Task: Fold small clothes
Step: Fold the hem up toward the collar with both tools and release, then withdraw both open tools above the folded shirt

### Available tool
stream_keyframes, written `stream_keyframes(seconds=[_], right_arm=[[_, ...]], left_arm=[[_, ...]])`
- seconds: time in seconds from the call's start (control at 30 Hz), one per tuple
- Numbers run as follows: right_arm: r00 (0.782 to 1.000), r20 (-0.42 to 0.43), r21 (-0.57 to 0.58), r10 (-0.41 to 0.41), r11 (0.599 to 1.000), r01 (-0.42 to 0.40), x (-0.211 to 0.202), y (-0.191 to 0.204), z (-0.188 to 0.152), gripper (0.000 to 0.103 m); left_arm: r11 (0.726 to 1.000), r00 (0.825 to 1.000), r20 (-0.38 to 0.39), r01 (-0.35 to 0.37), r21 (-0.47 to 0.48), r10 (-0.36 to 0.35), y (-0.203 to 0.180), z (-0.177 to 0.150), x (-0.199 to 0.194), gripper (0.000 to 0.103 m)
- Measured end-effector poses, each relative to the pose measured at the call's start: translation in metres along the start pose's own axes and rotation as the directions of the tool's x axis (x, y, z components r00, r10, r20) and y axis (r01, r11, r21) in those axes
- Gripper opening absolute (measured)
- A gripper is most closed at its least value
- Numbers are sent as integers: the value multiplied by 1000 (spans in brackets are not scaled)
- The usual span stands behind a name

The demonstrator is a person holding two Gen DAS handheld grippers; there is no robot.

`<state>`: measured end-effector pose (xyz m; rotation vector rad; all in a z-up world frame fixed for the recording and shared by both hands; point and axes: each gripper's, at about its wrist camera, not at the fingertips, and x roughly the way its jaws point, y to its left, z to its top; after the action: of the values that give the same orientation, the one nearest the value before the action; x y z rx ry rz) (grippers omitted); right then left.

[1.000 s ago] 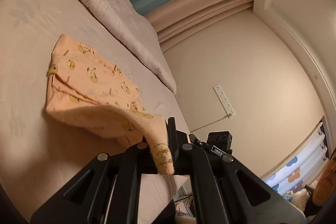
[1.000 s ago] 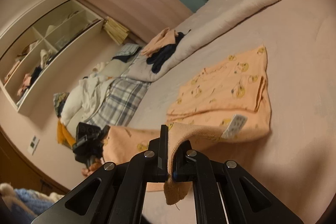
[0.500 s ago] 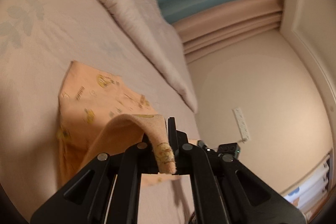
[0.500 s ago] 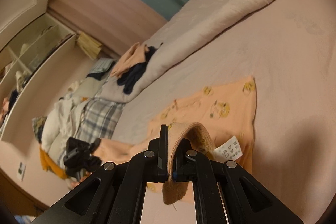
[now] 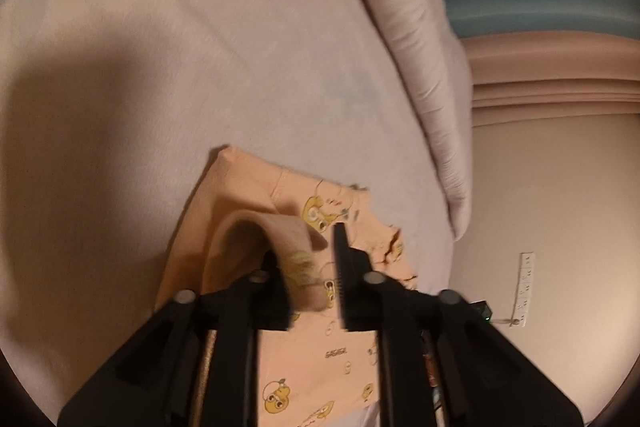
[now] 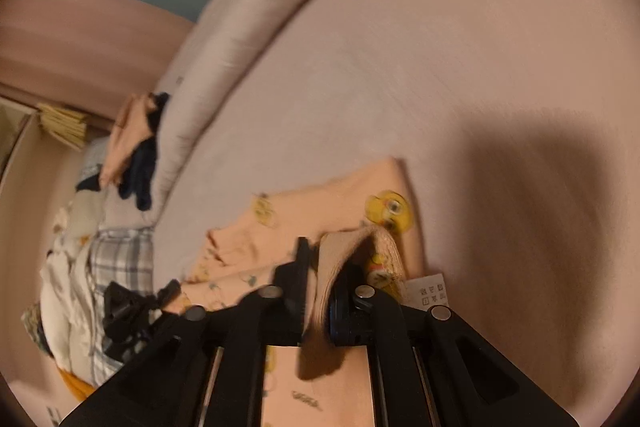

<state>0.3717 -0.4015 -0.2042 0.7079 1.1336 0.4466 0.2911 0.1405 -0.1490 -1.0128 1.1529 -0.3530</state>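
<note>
Pale bedsheet carried the peach duck-print garment, its hem doubled over. Both grippers, left gripper and right gripper, had just been opening, the hem hanging loose between parted fingers. Let go unevenly, the fold could spring back or land crooked.

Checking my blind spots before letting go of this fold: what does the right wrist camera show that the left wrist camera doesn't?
Right wrist only: the white care label, a heap of other clothes beyond the bed's edge, and a shelf corner. Left wrist only: a wall power strip. Both show the peach printed garment on the bed sheet, the rolled duvet, and an edge of the garment between jaws that have just been opening: left gripper, right gripper.
</note>
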Motion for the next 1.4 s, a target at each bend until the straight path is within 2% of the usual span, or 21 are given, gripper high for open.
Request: stream_keyframes(seconds=[0.07, 0.13, 0.27, 0.33, 0.37, 0.43, 0.47, 0.53, 0.6, 0.67, 0.77, 0.87, 0.93, 1.0, 1.03, 1.2, 1.23, 1.3, 1.33, 1.37, 1.4], right_arm=[[999, -35, -21, 33, 999, -34, -10, 4, -8, 39], [996, -62, -35, 65, 997, -67, -18, 6, -13, 48], [984, -93, 16, 154, 988, -153, -11, 3, -5, 49], [970, -93, 93, 225, 972, -217, -4, -5, 1, 49], [961, -70, 131, 269, 957, -258, -3, -9, 4, 49], [938, 65, 205, 340, 916, -346, -10, -22, 16, 49], [932, 111, 221, 345, 906, -362, -13, -24, 20, 49], [922, 199, 257, 332, 890, -376, -21, -37, 28, 49], [930, 227, 259, 288, 903, -343, -30, -43, 30, 49], [949, 221, 224, 224, 936, -273, -42, -43, 25, 49], [963, 231, 100, 136, 982, -163, -67, -35, 14, 49], [975, 203, -38, 88, 996, -82, -78, -18, 0, 49], [988, 147, -152, 44, 988, -21, -77, -1, -17, 49], [993, 116, -279, -12, 959, 44, -73, 15, -39, 49], [994, 101, -353, -52, 932, 84, -70, 23, -54, 49], [988, 88, -500, -128, 852, 155, -51, 40, -89, 46], [983, 94, -526, -160, 830, 186, -50, 44, -95, 46], [959, 123, -589, -255, 759, 277, -44, 47, -110, 46], [947, 133, -606, -291, 733, 310, -42, 47, -110, 46], [927, 151, -630, -344, 689, 359, -39, 43, -117, 46], [918, 162, -641, -362, 669, 377, -40, 41, -120, 46]], left_arm=[[1000, 1000, -17, 18, 13, -18, -1, -4, -7, 39], [999, 999, -29, 32, 17, -32, 0, -4, -13, 46], [997, 997, -30, 67, -27, -68, 1, 2, -14, 46], [984, 989, -26, 143, -108, -146, 3, 9, -9, 45], [972, 982, -7, 186, -146, -189, 4, 11, -9, 45], [957, 974, 47, 224, -182, -219, -3, 14, -7, 49], [948, 972, 93, 232, -216, -217, -1, 16, -11, 56], [932, 963, 150, 257, -254, -225, 5, 18, -21, 57], [934, 958, 210, 245, -258, -193, 10, 21, -36, 57], [962, 970, 215, 161, -219, -114, 10, 19, -50, 57], [988, 981, 188, 78, -134, -52, 5, 10, -62, 57], [1000, 988, 155, 5, 8, -7, -1, -16, -73, 57], [990, 991, 132, -35, 137, 17, -10, -42, -79, 57], [967, 993, 106, -71, 246, 47, -18, -65, -77, 57], [952, 994, 94, -84, 293, 59, -21, -78, -76, 57], [873, 985, 86, -170, 457, 147, -23, -131, -65, 55], [855, 981, 100, -196, 481, 169, -21, -140, -63, 54], [819, 967, 124, -253, 515, 221, -15, -146, -52, 51], [810, 962, 122, -272, 519, 245, -10, -151, -47, 50], [810, 960, 107, -274, 518, 257, -3, -155, -44, 49], [806, 960, 107, -277, 523, 260, 0, -158, -43, 48]])
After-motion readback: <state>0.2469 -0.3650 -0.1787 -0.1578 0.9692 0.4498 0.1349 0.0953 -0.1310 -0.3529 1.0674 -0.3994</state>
